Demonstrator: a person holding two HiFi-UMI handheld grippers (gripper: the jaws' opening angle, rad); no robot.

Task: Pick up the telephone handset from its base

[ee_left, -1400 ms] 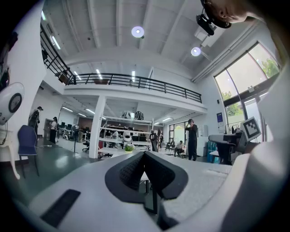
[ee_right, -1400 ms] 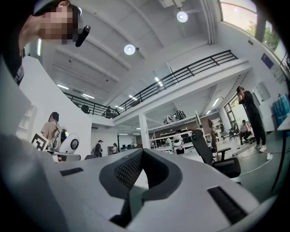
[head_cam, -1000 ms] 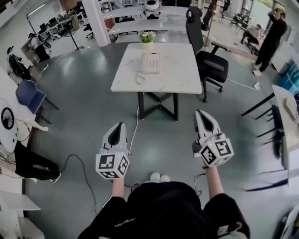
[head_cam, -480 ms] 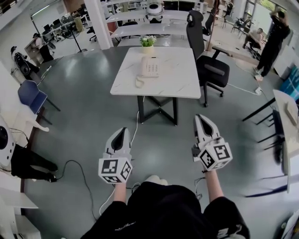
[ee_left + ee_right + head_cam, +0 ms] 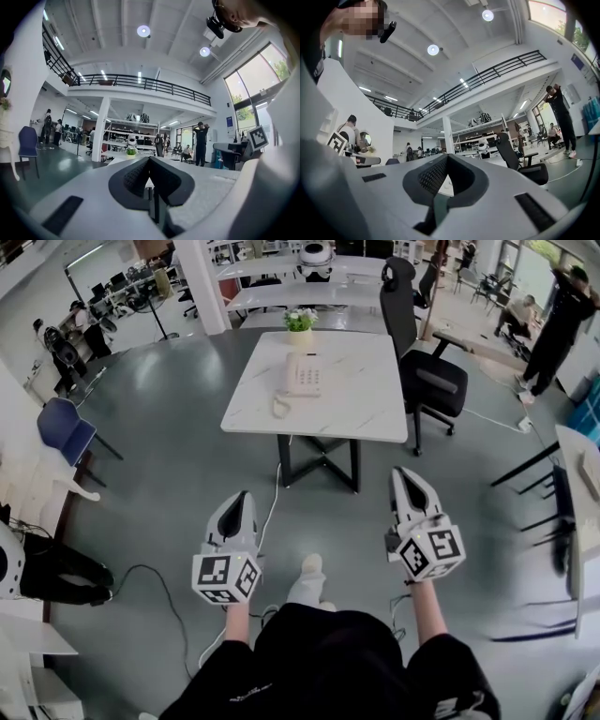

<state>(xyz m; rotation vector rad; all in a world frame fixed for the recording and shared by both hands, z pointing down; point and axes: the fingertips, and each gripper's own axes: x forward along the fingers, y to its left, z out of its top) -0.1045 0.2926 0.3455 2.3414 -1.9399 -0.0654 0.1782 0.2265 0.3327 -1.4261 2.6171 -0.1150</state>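
Note:
A cream telephone with its handset lying on the base sits on the white marble table ahead, its coiled cord trailing off the near left corner of the phone. Both grippers hang in the air well short of the table, over the grey floor. My left gripper is shut and holds nothing. My right gripper is also shut and empty. In the left gripper view the jaw tips meet; the right gripper view shows its tips closed too, both pointing level toward the table.
A small potted plant stands at the table's far edge. A black office chair is at the table's right, a blue chair at the far left. Cables run over the floor. A person stands far right.
The whole view has shifted toward the table. Both grippers have moved forward a little with it. A foot now shows stepping out between the grippers.

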